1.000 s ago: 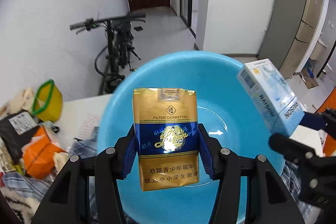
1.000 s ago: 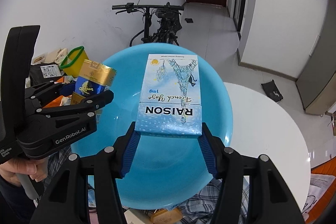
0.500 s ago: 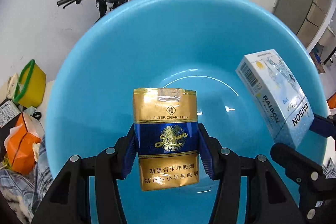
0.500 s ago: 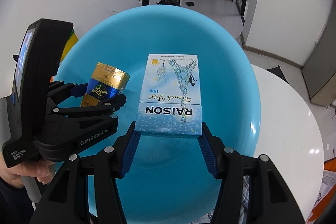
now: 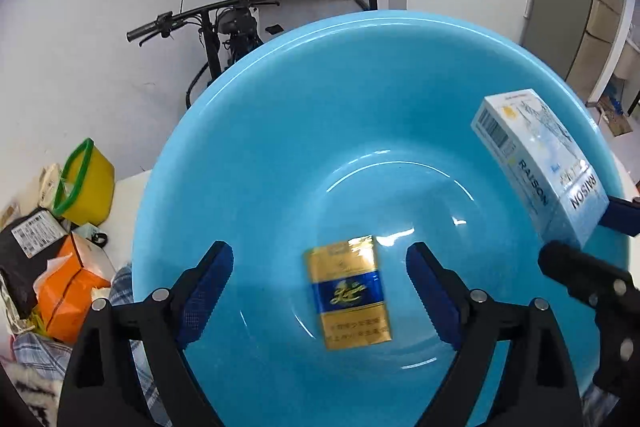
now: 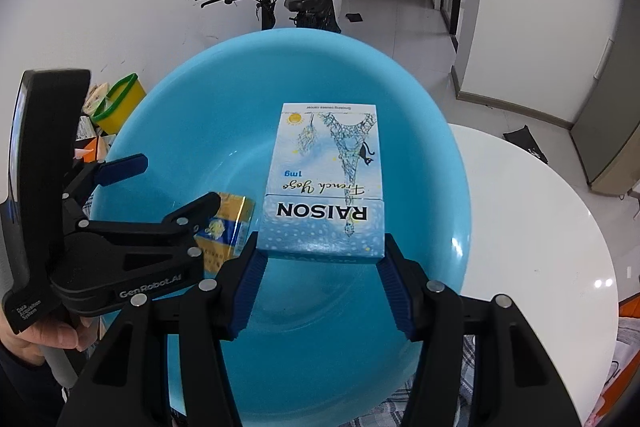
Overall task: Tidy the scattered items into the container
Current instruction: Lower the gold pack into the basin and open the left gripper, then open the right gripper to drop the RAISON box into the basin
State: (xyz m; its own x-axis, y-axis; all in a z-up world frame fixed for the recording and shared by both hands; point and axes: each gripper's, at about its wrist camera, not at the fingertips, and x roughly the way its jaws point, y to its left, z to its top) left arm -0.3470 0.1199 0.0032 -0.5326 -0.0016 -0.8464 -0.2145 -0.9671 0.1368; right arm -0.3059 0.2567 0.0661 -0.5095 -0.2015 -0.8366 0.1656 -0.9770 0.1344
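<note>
My left gripper [image 5: 320,291] has just been opening its jaws, and they now stand wide with nothing pressed between them. The gold and blue cigarette pack [image 5: 347,293] lies below them in the bottom of the blue basin [image 5: 280,147], clear of both pads and slightly blurred, so I can't tell if it has fully settled. Its long axis runs near to far, roughly in line with my fingers.

My right gripper [image 6: 320,261] is clamped on the near end of the pale blue RAISON box [image 6: 326,183], which sticks out away from me over the basin's middle. That box sits just right of the gold pack, with its long axis also running near to far. I judge that the right hand's release is the step in hand: the box hangs well inside the rim, so letting go should drop it beside the gold pack, perhaps partly onto it. The left hand [image 6: 52,333] holds its gripper close on the left, so I'd want that one lifted clear.
</note>
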